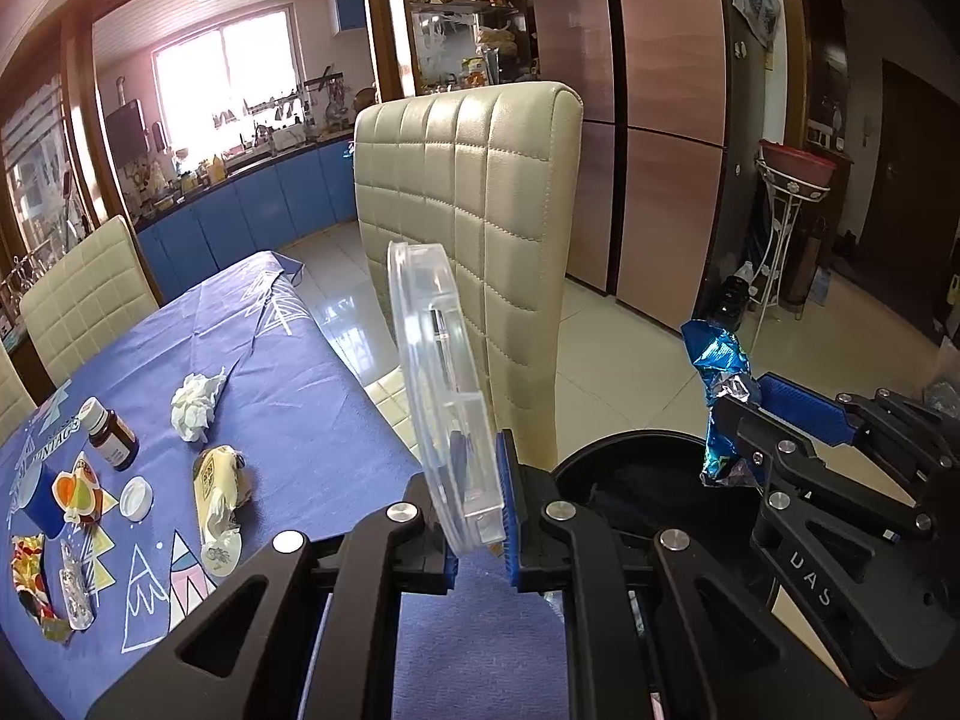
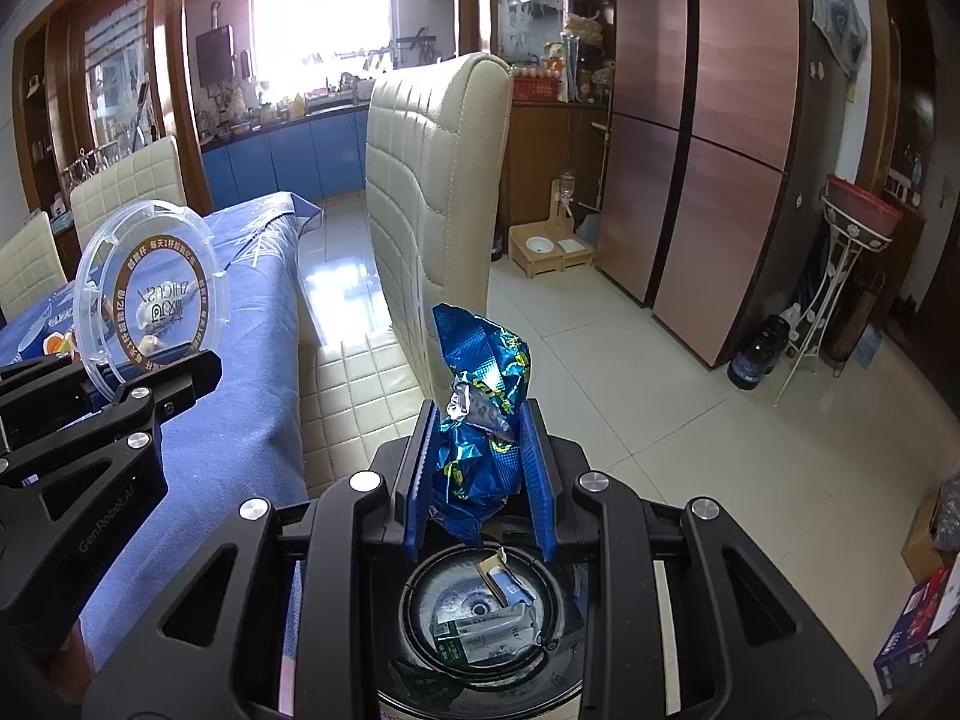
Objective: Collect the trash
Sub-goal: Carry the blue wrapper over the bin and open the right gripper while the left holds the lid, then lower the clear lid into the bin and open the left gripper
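Observation:
My left gripper (image 1: 480,516) is shut on a clear plastic lid (image 1: 441,384), held upright on edge above the table's near side; the lid also shows in the right wrist view (image 2: 153,282). My right gripper (image 2: 480,474) is shut on a crumpled blue foil wrapper (image 2: 483,402), held above a round black trash bin (image 2: 480,618) with cartons inside. The wrapper (image 1: 723,396) and bin (image 1: 630,468) also show in the left wrist view. On the blue tablecloth (image 1: 300,396) lie a crumpled tissue (image 1: 195,405), a yellow wrapper (image 1: 219,501), a brown bottle (image 1: 111,432), a white cap (image 1: 135,498) and other wrappers (image 1: 30,576).
A cream padded chair (image 1: 474,228) stands just behind the lid and bin. More chairs (image 1: 84,300) are at the table's far left. A pink fridge (image 2: 708,120), a plant stand (image 2: 852,264) and boxes (image 2: 924,618) are on the right.

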### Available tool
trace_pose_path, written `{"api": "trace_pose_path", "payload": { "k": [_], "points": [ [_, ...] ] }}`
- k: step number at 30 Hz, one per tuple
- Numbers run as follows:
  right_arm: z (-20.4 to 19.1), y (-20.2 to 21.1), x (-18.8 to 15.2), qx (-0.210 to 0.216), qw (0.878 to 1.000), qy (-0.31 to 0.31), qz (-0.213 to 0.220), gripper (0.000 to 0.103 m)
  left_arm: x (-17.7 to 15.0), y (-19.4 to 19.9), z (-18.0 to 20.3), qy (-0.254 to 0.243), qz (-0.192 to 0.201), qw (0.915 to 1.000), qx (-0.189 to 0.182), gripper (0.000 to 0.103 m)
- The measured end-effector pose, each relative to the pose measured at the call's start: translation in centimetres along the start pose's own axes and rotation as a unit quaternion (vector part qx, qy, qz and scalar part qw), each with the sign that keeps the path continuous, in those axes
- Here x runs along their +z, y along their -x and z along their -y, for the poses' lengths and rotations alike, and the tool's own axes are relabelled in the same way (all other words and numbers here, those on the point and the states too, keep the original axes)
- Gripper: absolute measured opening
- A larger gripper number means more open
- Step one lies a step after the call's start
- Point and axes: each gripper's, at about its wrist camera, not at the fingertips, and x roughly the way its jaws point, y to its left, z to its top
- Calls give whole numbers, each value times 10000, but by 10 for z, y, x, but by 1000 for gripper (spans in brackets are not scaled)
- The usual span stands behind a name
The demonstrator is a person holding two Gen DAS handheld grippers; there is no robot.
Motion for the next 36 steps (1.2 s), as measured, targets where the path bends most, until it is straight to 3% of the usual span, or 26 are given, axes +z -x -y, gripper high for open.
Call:
{"api": "trace_pose_path", "payload": {
  "k": [13, 15, 16, 17, 19, 25, 36],
  "points": [
    [3, -3, -3, -30, 9998, 171, -60, 32, -1, -1, 1, -15, -20, 10000, 6, 11],
    [4, -4, -4, -9, 9997, 223, -100, 44, -1, -2, 2, -15, -41, 10000, 0, 11],
    [4, -4, -5, -42, 9997, 224, -87, 74, -1, -3, 2, -18, -45, 10000, 6, 11],
    [6, -1, -6, -128, 9997, 195, 36, 93, -1, -3, 3, -25, -49, 10000, 8, 11],
    [8, 7, -7, -211, 9992, 207, 268, 93, -1, -3, 3, -25, -41, 10000, 10, 11],
    [16, 8, -8, -364, 9988, 238, 247, 99, 0, -3, 8, -83, -34, 10000, -1, 11],
    [35, 13, -17, -585, 9977, 246, 227, 100, -2, -1, 20, -201, -55, 9997, -84, 11]
  ]
}}
